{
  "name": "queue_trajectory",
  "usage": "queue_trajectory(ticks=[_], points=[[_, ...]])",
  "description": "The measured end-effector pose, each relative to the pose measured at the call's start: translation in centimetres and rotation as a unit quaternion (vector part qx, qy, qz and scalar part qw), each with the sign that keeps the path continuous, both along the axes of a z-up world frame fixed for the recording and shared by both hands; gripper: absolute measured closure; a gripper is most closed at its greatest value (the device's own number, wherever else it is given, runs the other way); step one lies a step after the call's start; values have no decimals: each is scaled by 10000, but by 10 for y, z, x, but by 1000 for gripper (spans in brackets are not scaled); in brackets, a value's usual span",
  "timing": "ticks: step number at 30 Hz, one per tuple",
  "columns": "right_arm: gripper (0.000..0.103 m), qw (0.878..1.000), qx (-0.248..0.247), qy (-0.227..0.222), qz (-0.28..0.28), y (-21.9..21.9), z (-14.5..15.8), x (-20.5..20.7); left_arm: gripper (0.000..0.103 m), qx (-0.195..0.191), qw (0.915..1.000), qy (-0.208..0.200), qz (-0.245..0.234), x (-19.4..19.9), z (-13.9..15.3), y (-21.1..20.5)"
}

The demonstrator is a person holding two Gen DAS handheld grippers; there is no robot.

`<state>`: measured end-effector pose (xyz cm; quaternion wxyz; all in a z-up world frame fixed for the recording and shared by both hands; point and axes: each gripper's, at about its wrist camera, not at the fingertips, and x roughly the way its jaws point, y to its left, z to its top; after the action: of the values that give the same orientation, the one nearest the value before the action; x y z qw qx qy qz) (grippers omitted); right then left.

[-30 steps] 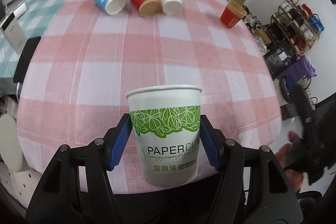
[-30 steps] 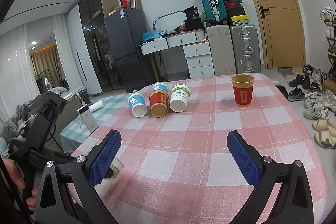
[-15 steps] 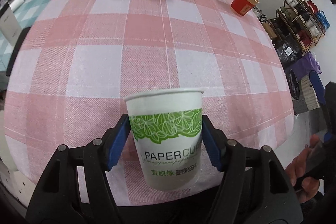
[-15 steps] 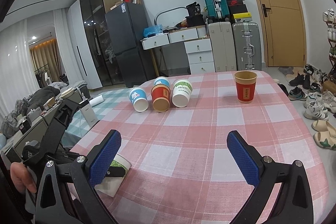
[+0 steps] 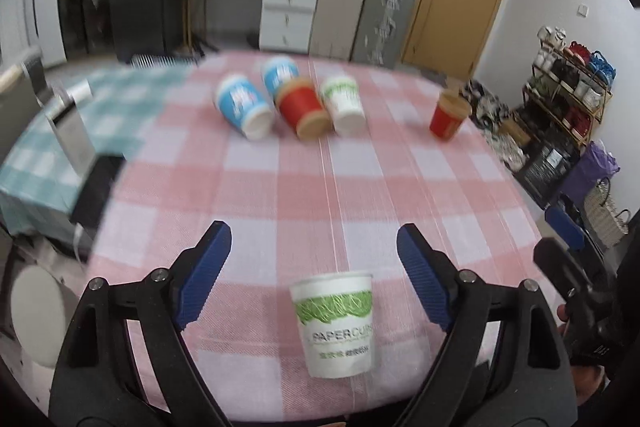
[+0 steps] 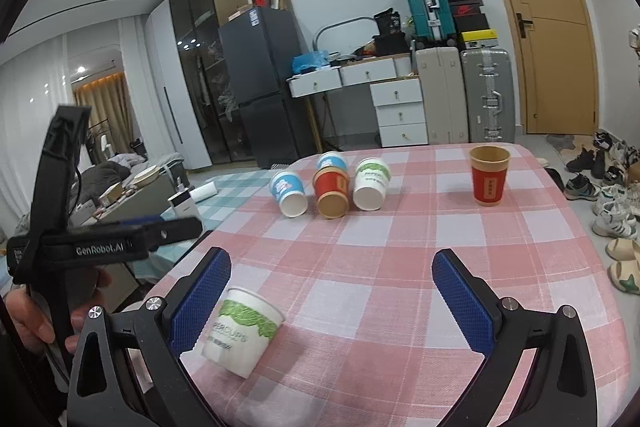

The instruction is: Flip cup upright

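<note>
A white paper cup with green leaves (image 5: 335, 323) stands upright near the table's front edge, below and between my left gripper's fingers. My left gripper (image 5: 314, 277) is open and clear of it. The cup also shows in the right wrist view (image 6: 244, 337), just right of the left finger. My right gripper (image 6: 330, 303) is open and empty over the table. Several cups lie on their sides at the far end: a blue one (image 5: 242, 105), a second blue one (image 5: 280, 75), a red one (image 5: 302, 111) and a white-green one (image 5: 343, 103).
A red cup (image 5: 449, 115) stands upright at the far right of the pink checked tablecloth (image 5: 360, 179). The left gripper's body and the hand holding it (image 6: 80, 247) fill the left of the right wrist view. Drawers and suitcases stand behind the table.
My left gripper has opened and let go of the white-green cup, which now stands on the table. The left gripper has tilted up and drawn back. The right gripper has hardly moved.
</note>
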<state>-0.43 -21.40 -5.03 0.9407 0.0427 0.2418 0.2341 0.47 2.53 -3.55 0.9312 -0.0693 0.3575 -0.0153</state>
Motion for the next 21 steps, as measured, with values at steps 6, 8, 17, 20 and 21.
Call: queue_trajectory(ticks=[6,8,17,20,21], points=[[0,9999,46,-108,45,5,11,-12,0,430,9979,-463,141,-23,25,-6],[0,9999,-12,-165,50,7,16,-15,0,509,9964,-639,225,-35,30,-7],[0,9995,-39,-287,98,13,33,-34,0,437,9954,-775,354,-64,42,-8],[0,9996,-46,-243,95,15,35,-39,0,388,9955,-777,391,-71,42,-7],[0,9998,-21,-180,97,15,34,-38,0,369,9955,-780,387,-74,43,-7]])
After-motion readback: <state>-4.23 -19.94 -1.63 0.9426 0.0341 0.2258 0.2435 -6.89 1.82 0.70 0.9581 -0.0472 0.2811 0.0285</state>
